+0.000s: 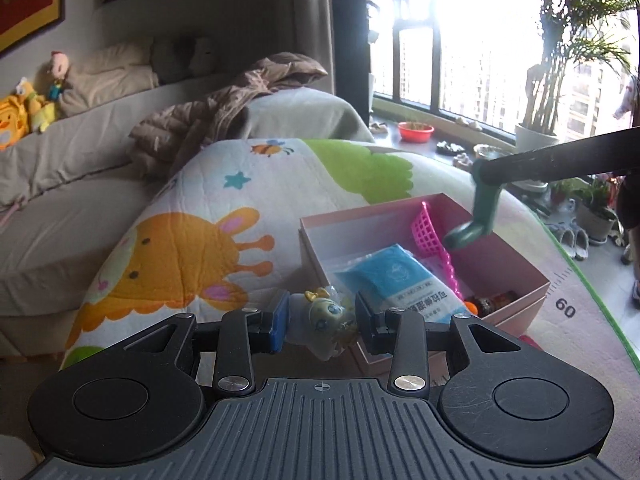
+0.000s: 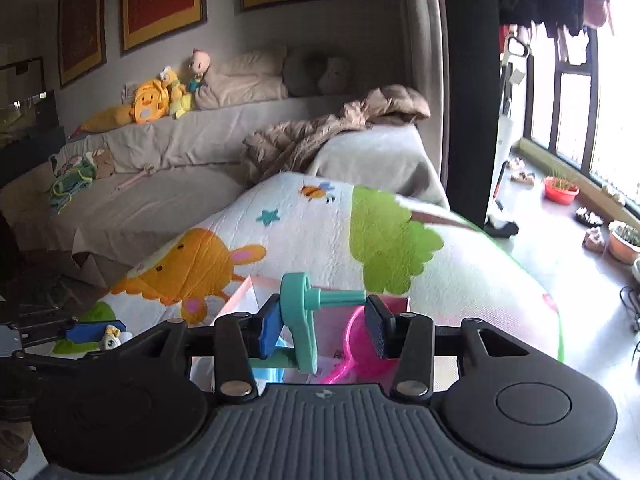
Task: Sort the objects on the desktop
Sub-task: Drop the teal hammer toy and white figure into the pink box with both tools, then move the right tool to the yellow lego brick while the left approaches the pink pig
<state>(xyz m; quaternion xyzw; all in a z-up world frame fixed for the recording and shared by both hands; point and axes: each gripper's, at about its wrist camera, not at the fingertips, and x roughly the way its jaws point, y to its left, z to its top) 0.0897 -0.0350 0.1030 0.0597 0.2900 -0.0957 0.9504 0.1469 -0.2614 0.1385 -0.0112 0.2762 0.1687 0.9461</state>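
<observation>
Both pairs of jaws are loaded. The left gripper (image 1: 320, 322) is closed as tight as it goes on a small grey figurine (image 1: 324, 320) with big blue eyes and a yellow bow, blue pads pressing its two sides. The right gripper (image 2: 322, 330) has a teal crank-shaped toy (image 2: 302, 320) between its jaws, the disc end against the left pad and the peg reaching across to the right pad; the pads appear to touch it at both ends, so I read it as held, though loosely.

Seen from the left wrist, the figurine hangs just on the near side of the pink box (image 1: 536, 280), close to its near left corner and above the rim. The box's open mouth lies ahead and to the right of those jaws. The teal toy is already over the box, towards its far right side, its long axis hanging roughly upright above a pink mesh scoop (image 1: 430, 232) and a blue packet (image 1: 392, 276) inside.

The right hand looks nearer to a drop: its toy is over the opening, while the left must probably travel forward and right to clear the near wall. All this sits on a cartoon-printed quilt (image 1: 192, 216), with a grey sofa (image 2: 168, 184) behind.
</observation>
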